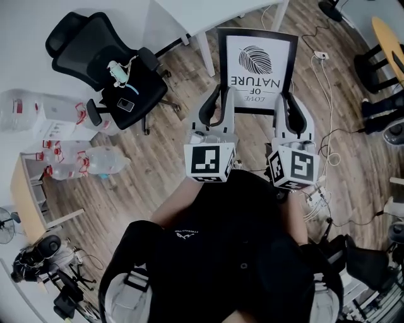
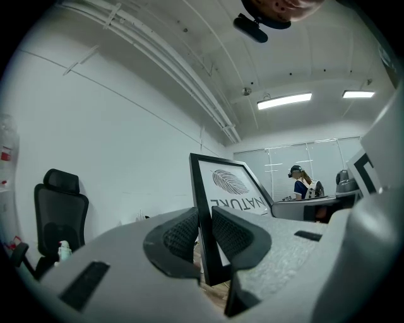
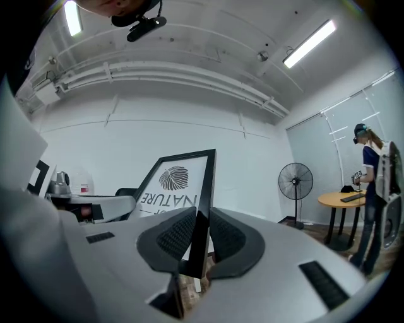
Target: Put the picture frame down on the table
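A black picture frame (image 1: 255,70) with a white print of a leaf and the words "LOVE OF NATURE" is held up in front of me over the wooden floor. My left gripper (image 1: 218,101) is shut on the frame's left edge (image 2: 203,227). On the opposite side, my right gripper (image 1: 287,108) is shut on the right edge (image 3: 201,233). Both pairs of ribbed pads press the frame's black border. The print reads upside down in the head view. A white table (image 1: 208,16) stands just beyond the frame's far edge.
A black office chair (image 1: 110,66) with small items on its seat stands at the left. Large water bottles (image 1: 69,135) lie by the left wall. Cables and a power strip (image 1: 322,57) run over the floor at the right. A round wooden table (image 3: 344,199), a standing fan (image 3: 295,183) and a person (image 3: 372,189) are at the far right.
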Available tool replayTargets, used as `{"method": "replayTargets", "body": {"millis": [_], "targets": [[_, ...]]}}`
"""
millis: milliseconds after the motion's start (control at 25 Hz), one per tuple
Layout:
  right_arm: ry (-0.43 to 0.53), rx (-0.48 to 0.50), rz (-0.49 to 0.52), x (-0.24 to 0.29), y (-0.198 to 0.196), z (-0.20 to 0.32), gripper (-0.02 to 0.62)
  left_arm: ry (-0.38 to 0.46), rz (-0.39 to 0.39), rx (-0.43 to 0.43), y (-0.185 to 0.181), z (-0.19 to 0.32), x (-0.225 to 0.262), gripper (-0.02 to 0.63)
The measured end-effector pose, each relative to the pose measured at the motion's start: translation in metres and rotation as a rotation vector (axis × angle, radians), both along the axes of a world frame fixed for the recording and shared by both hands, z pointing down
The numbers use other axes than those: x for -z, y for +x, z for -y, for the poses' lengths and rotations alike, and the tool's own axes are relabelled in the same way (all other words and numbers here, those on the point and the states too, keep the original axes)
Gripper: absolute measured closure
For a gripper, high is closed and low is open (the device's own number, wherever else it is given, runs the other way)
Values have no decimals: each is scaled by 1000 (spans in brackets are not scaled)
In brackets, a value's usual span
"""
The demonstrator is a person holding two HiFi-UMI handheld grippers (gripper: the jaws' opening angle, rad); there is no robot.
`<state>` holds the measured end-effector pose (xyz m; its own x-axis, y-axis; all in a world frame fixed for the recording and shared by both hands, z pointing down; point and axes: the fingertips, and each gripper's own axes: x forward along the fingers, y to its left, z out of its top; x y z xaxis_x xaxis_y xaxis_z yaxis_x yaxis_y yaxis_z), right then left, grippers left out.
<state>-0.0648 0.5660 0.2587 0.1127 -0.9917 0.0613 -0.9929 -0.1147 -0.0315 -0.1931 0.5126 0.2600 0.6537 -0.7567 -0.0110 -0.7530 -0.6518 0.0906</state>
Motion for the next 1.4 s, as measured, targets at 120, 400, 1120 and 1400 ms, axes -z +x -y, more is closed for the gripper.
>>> {"method": "replayTargets", "body": {"millis": [120, 400, 1120, 1400], "targets": [[-19, -6, 2, -3, 2, 10, 529, -8, 0, -11, 2, 10, -3, 532], [-47, -32, -5, -15, 18, 44, 529, -25, -7, -36, 19, 45, -19, 532], [-56, -112, -1, -14, 51, 227, 528, -41, -20, -123, 61, 243, -15, 532], [-63, -154, -3, -14, 60, 282, 528, -46, -21, -163, 72, 302, -17, 532]]}}
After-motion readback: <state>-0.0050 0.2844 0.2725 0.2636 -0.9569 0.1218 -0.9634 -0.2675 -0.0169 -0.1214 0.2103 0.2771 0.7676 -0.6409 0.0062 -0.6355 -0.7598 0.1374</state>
